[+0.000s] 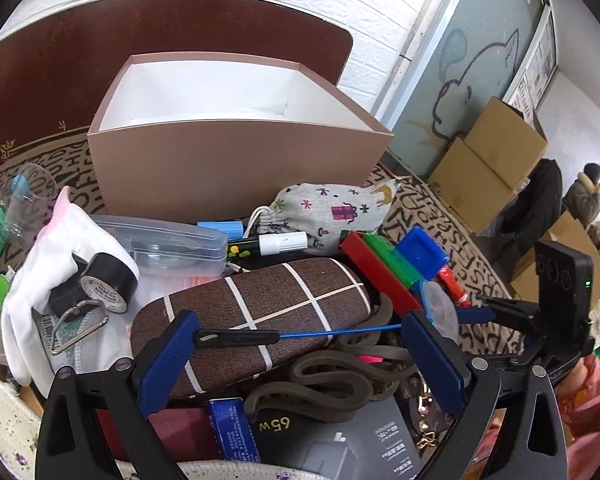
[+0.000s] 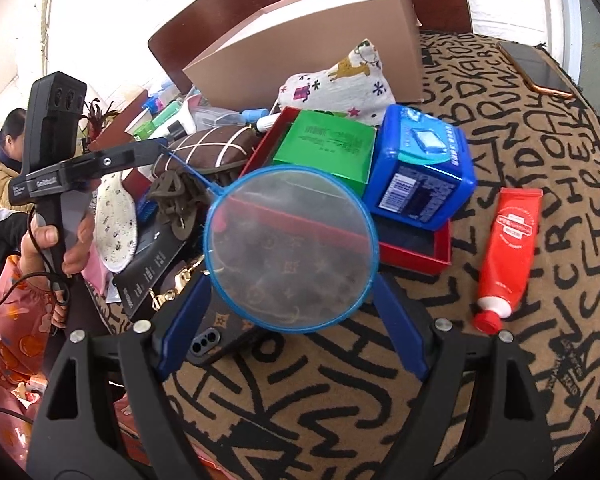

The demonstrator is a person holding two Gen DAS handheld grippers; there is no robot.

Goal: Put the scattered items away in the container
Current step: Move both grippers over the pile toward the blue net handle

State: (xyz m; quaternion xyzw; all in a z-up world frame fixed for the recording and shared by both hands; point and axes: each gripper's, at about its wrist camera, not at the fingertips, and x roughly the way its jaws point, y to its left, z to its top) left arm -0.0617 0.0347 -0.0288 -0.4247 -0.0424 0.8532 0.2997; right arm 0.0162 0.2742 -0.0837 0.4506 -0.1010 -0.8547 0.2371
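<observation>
The container, an open pinkish-brown box [image 1: 236,164] [image 2: 320,52] with a white inside, stands behind the pile. A small blue fish net [image 2: 292,248] stands upright with its hoop between my right gripper's [image 2: 292,280] fingers, which touch its rim on both sides. The net's black handle [image 1: 236,338] lies across a brown glasses case [image 1: 260,280] [image 2: 204,148], between the wide-open fingers of my left gripper [image 1: 300,320]. A printed cloth pouch [image 1: 332,208] [image 2: 340,76] leans on the box.
On the lettered rug [image 2: 540,160] lie a red tube [image 2: 508,248] and a smartphone [image 2: 536,70]. A red tray [image 2: 416,256] holds a green box [image 2: 328,148] and a blue tub [image 2: 420,168]. A black tape roll [image 1: 108,280] sits at left. Cardboard boxes [image 1: 488,156] and people are behind.
</observation>
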